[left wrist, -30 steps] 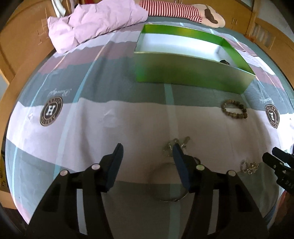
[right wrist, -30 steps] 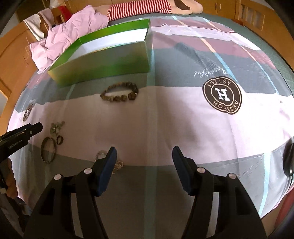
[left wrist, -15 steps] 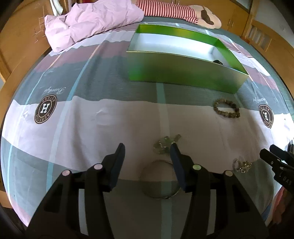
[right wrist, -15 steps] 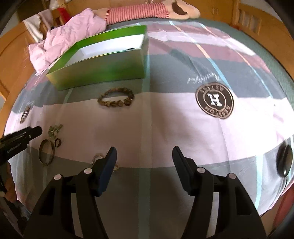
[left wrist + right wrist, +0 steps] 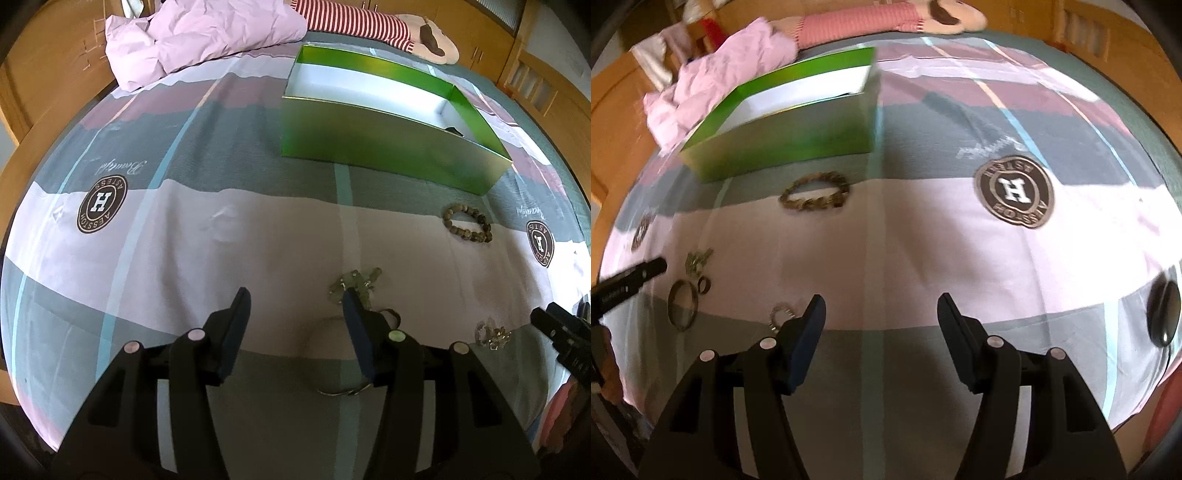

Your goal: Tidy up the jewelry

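Claw status first: my left claw point(image 5: 295, 306) is hanging released over the bed point(image 5: 258, 240), nothing pinched between the jaws, and my right claw point(image 5: 881, 314) is the same deal, jaws apart over bare bedsheet with nothing in them.

So as far as I can judge, we're barely started. The green box point(image 5: 388, 155) sits at the far side of the bed and looks almost empty. I can make out one small dark thing in its far right corner, but it's too small to tell what it is. Everything else I can see is loose on the sheet:

- the beaded bracelet point(image 5: 468, 223), just in front of the box's right end
- a little tangle of pale green bits point(image 5: 354, 284), touching distance from the tip of my left claw's right finger
- the thin metal bangle point(image 5: 682, 304) near that claw, partly hidden behind the finger in the left view, with a small dark ring point(image 5: 704, 285) just beside it
- a sparkly clear piece point(image 5: 493, 332) off to the right, close to my right claw's left finger

That's five pieces left to go into the box, I reckon. The left claw looks lined up nearest the green tangle and bangle, so my guess is one of those goes first.
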Tool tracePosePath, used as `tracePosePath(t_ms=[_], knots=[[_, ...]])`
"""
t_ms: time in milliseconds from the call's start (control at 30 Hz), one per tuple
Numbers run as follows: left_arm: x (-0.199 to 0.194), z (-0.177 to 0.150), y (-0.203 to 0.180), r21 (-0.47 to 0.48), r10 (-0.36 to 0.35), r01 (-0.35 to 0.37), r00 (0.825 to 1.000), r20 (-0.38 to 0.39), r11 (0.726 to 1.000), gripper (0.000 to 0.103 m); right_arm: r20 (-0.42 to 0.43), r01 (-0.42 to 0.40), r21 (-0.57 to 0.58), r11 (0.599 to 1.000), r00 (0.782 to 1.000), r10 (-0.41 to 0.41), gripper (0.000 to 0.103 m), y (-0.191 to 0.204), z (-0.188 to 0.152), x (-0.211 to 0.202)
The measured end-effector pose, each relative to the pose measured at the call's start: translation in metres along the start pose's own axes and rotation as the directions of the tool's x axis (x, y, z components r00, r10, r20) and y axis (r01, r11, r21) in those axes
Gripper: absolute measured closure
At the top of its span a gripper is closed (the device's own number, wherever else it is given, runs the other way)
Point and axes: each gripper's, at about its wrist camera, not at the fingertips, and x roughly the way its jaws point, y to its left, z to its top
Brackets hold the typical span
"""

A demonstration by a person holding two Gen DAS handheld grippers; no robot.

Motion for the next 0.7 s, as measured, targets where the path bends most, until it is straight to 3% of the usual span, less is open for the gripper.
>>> tracePosePath(t_ms=[267, 500, 600, 700], knots=[[-0.002, -0.001, 0.005, -0.007, 0.01, -0.01, 1.0, 0.002, 1.0, 0.048, -0.021, -0.009, -0.087, 0.996, 1.0, 0.008, 0.041, 0.031, -0.003, 0.009], [0.0, -0.001, 0.009, 0.003, 0.015, -0.015, 1.0, -0.001, 1.0, 0.047, -0.03, 0.009, -0.043, 0.999, 1.0, -0.01, 0.041, 0.016, 0.0, 0.01], [0.003, 0.001, -0.002, 0.032, 0.007, -0.006, 1.0, -0.003, 0.999, 0.04, -0.041, 0.014, -0.024, 1.0, 0.999, -0.015, 0.041, 0.011, -0.001, 0.013], [0.011, 0.006, -0.02, 0.075, -0.002, 0.003, 1.0, -0.014, 0.997, 0.039, -0.045, 0.015, -0.009, 1.0, 0.999, -0.015, 0.041, 0.007, -0.001, 0.014]])
